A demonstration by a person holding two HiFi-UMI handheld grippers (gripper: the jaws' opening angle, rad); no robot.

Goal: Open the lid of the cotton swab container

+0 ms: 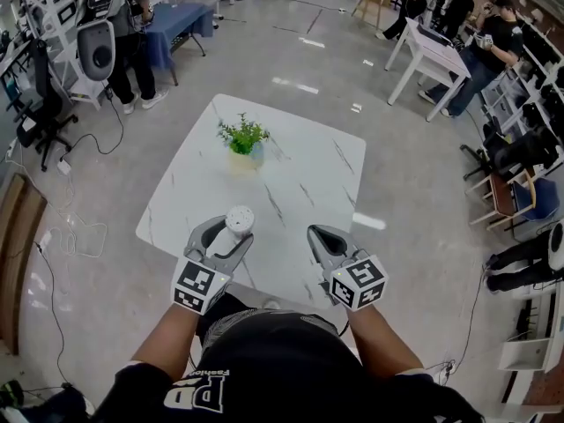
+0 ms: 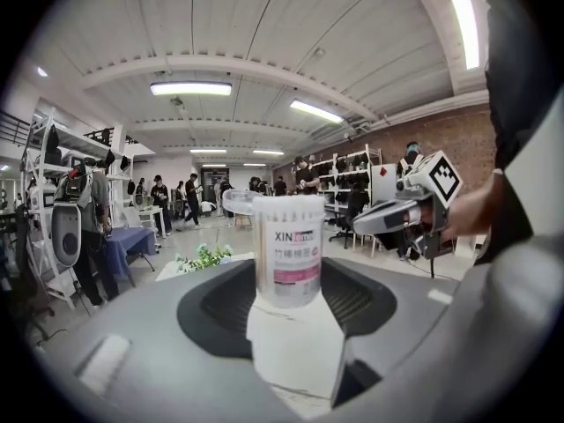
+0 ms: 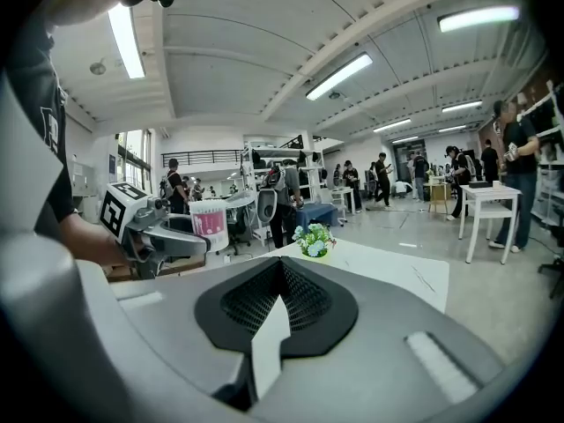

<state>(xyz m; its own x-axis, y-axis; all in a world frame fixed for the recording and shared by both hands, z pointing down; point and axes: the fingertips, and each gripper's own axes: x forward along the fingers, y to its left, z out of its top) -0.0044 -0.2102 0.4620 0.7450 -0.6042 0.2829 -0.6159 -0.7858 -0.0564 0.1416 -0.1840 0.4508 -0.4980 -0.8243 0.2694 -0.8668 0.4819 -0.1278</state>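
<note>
Obs. 1, left gripper: jaws stand wide and are clamped on the white cylindrical plastic cotton swab container with a pink label. The left gripper view shows the container upright, centred between the two black ribbed pads, one pad on each side wall. Its base sits near the root of the jaws and its upper part rises above them.

Obs. 2, round white lid: on the container, at the end farthest from the left gripper's marker cube. It is seated and closed.

Obs. 3, right gripper: jaws are together with nothing between them. In the right gripper view the two dark pads meet along one line. This gripper is level with the left one, to its right, and well apart from the container. It touches neither the container nor the lid.

Obs. 4, surroundings: both grippers are over the near edge of a square white marble-patterned table. A small green leafy plant in a pale yellow pot stands ahead of the jaw tips, roughly in line with the left gripper and well apart from it. From the right gripper it lies ahead and slightly left.

Obs. 5: I cannot tell whether the container's base rests on the table or hangs just above it.
</note>
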